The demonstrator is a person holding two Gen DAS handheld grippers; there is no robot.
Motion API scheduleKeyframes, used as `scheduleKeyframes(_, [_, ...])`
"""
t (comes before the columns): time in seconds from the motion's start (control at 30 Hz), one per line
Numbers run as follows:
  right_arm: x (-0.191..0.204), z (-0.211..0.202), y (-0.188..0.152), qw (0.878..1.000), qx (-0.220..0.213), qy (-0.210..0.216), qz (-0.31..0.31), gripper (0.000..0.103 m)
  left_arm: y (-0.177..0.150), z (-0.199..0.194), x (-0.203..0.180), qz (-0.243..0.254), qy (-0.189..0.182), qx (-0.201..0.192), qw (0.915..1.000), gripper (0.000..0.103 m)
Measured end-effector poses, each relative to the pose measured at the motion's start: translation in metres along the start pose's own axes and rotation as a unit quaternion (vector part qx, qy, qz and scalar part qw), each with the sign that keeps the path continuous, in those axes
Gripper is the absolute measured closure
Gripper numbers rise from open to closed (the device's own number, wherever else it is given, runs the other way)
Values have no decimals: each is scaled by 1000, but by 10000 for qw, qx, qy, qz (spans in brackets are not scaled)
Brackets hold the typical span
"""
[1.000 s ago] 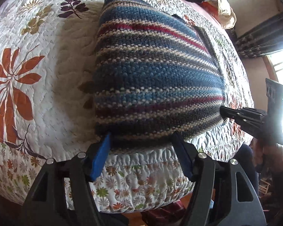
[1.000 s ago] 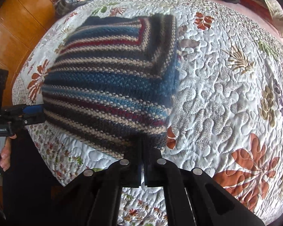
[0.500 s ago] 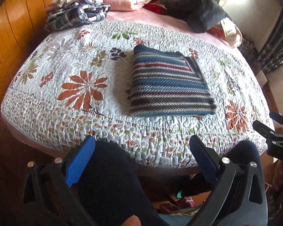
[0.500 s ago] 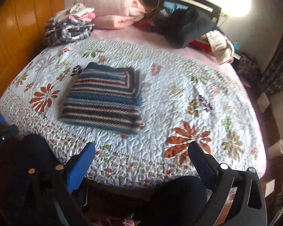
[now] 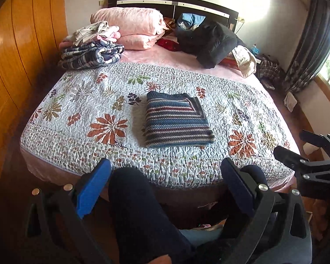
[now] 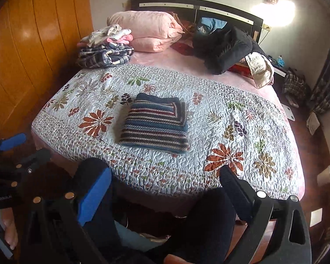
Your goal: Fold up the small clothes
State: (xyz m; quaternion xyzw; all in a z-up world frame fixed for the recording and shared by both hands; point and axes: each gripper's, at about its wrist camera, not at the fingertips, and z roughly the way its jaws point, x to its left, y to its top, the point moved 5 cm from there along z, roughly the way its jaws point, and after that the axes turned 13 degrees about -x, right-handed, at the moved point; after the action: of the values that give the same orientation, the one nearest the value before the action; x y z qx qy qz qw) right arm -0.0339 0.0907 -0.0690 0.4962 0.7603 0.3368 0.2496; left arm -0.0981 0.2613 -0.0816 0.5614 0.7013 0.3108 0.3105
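Sweater (image 5: 177, 120) lies folded; left gripper (image 5: 165, 187) and right gripper (image 6: 167, 189) gape empty.

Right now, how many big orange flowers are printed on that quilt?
3 that I can clearly see: one left of the striped sweater at, one right of it, and one near the quilt's right front corner. Smaller orange sprigs exist; the sweater may hide more.

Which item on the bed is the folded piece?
On the floral quilt covering the bed's foot, look near the middle. The striped knit sweater lies there alone as a flat rectangle, unlike the rumpled plaid pile up by the pink pillows.
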Motion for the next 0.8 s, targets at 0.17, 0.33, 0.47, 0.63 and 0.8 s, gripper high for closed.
scheduleKeyframes(0.17, [4, -13, -1, 9999, -94, -71, 112, 4, -4, -7, -7, 51, -119, 72, 9999, 4])
scheduleKeyframes(0.33, [2, -11, 0, 9998, -94, -106, 164, 4, -4, -3, -6, 5, -136, 107, 9999, 4])
scheduleKeyframes(0.47, [2, -10, 1, 9998, -102, -104, 138, 4, -4, -1, -5, -25, -150, 117, 9998, 4])
scheduleKeyframes(0.63, [0, -7, 0, 9998, -78, -108, 169, 4, -5, 3, -6, -5, -169, 162, 9997, 4])
scheduleKeyframes(0.8, [-1, -2, 0, 9997, -59, -111, 195, 4, -5, 4, -8, 16, -150, 155, 9998, 4])
